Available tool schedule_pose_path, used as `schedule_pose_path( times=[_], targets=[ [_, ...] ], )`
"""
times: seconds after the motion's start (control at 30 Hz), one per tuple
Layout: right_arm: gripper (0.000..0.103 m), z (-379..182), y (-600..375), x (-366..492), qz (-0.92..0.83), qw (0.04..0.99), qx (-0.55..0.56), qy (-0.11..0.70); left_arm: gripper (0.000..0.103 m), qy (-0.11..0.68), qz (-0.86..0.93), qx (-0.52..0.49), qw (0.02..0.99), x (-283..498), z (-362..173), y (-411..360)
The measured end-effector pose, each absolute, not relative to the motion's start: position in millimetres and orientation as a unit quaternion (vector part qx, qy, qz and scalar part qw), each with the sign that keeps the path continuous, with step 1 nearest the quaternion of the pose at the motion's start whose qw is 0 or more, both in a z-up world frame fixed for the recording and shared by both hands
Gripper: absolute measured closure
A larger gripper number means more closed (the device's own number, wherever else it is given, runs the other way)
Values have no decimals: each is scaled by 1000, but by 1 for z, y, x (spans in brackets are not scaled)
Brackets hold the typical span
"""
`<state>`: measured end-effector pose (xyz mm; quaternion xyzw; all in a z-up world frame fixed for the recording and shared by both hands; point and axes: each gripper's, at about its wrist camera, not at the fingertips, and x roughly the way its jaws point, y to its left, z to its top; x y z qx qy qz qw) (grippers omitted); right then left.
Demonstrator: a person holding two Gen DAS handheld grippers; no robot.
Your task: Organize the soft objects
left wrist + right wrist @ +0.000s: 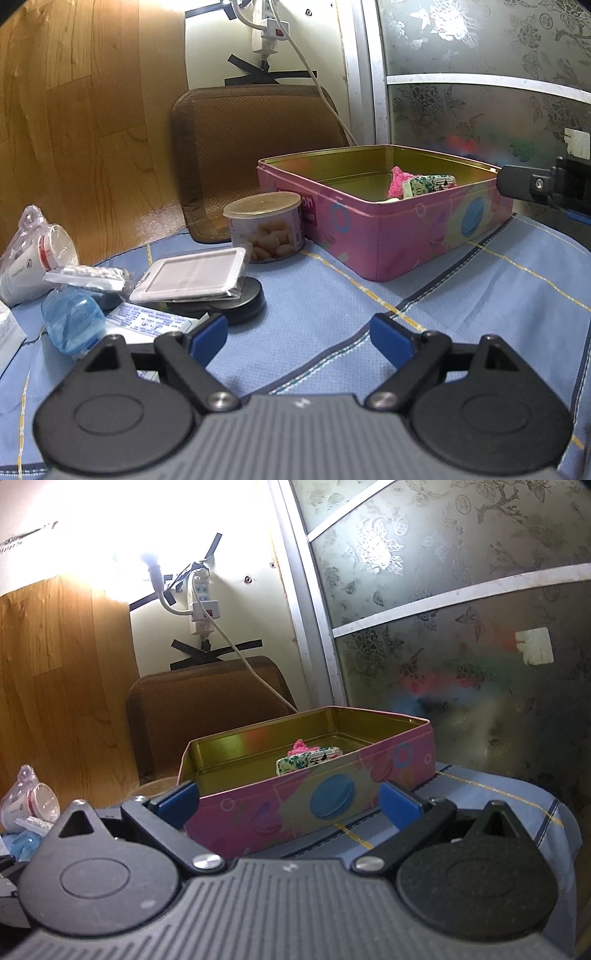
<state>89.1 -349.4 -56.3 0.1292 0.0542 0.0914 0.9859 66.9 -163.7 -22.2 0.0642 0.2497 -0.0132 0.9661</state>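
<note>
Soft objects lie inside the pink tin [380, 225]: a fuzzy pink piece [398, 181] and a green-patterned fabric pouch [428, 183] touching it, both toward the tin's right end in the left wrist view. The tin stands open on a blue checked cloth [332, 295]. Just left of the tin, touching or nearly touching its corner, is a small round can [264, 227] with a plastic lid. Further left of the tin lie a white card holder [190, 275] resting on a black disc [243, 301], a clear blue plastic case [72, 319] and a bagged white cup [33, 254]. Behind the tin, a brown cushion [255, 147] leans at the wall.

Left claw [298, 334] is spread wide over bare cloth in front of the tin, holding nothing. Right claw [290, 805] is also wide apart and empty, level with the tin's near side wall.
</note>
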Motion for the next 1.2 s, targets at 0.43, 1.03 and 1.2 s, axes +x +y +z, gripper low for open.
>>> schedule_pose_path(
  times=[0.43, 1.03, 1.2],
  targets=[
    [0, -53, -338, 87, 98, 986, 118, 63, 11, 229, -12, 48, 972, 59, -19, -160],
    [5, -47, -320, 91, 129, 985, 96, 65, 7, 193, -15, 8, 981, 48, -13, -149],
    [6, -46, -316, 91, 138, 984, 88, 68, 4, 179, -14, -6, 984, 39, -10, -140]
  ],
)
